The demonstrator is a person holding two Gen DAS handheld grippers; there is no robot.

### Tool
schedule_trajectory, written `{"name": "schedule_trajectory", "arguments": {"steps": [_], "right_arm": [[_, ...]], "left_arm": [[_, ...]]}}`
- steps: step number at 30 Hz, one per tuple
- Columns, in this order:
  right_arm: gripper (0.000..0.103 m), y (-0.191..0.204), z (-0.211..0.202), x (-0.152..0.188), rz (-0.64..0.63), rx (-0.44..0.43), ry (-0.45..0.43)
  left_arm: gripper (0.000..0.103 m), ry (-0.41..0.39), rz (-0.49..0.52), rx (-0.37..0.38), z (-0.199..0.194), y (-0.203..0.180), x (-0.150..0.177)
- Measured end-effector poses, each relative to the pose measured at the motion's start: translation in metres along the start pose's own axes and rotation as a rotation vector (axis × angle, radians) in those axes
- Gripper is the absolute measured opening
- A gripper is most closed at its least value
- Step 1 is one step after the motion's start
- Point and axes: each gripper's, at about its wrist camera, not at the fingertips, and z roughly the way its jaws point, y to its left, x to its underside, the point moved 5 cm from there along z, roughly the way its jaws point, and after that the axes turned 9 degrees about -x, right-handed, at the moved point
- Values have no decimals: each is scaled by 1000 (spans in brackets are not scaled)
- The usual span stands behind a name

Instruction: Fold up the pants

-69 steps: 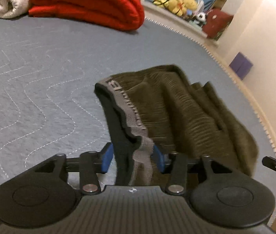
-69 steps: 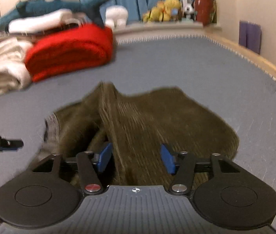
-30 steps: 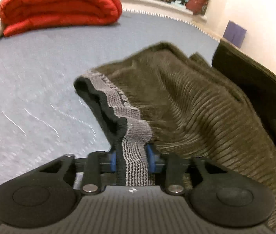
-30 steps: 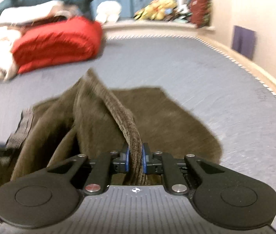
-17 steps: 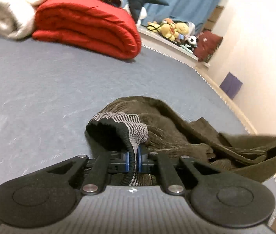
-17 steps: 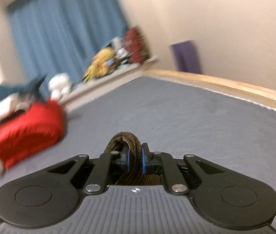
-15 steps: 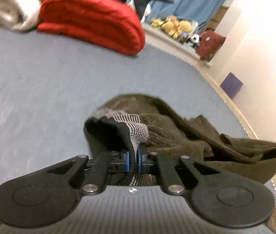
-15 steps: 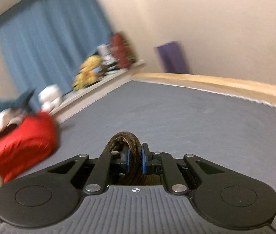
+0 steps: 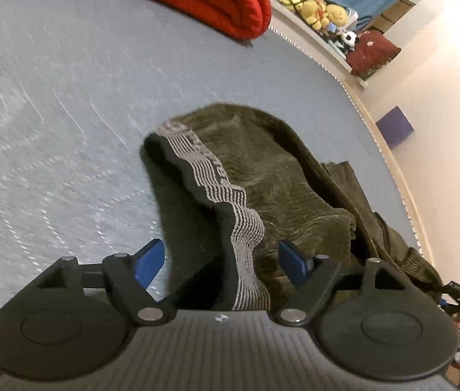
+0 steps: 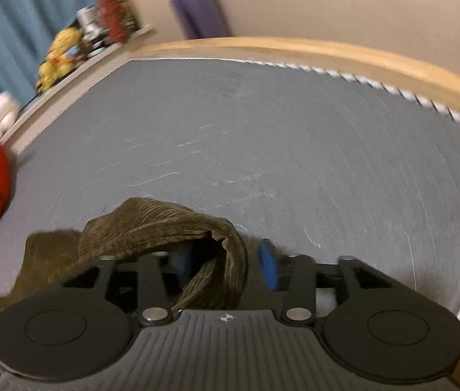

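i see ribbed olive corduroy pants (image 9: 282, 176) with a knitted grey striped waistband (image 9: 226, 192), lying on a matt grey quilted mattress (image 9: 67, 97); my left gripper (image 9: 223, 260) is matt black plastic with smooth blue pads (image 9: 148, 260)

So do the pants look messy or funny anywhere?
Yes. The brown corduroy pants lie bunched and rumpled on the grey mattress, not flat. The striped waistband twists and stands up between the opening left gripper, and a fold drapes over the opening right gripper.
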Motion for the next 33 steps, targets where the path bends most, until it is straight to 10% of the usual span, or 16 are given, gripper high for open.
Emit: {"name": "schedule_trajectory", "arguments": {"steps": [15,21,28,33], "right_arm": [[66,42,36,4,-496,23,59],[66,60,41,18,-690,7,67],[14,81,37,42,-850,-82,125],[9,81,17,19,-680,-160,58]], "left_arm": [[82,66,96,-34,72,-27,-2],[47,39,142,-37,74,-34,-3],[25,-36,204,-49,55,-46,-6],[21,-80,128,-13,16,-24,-22]]}}
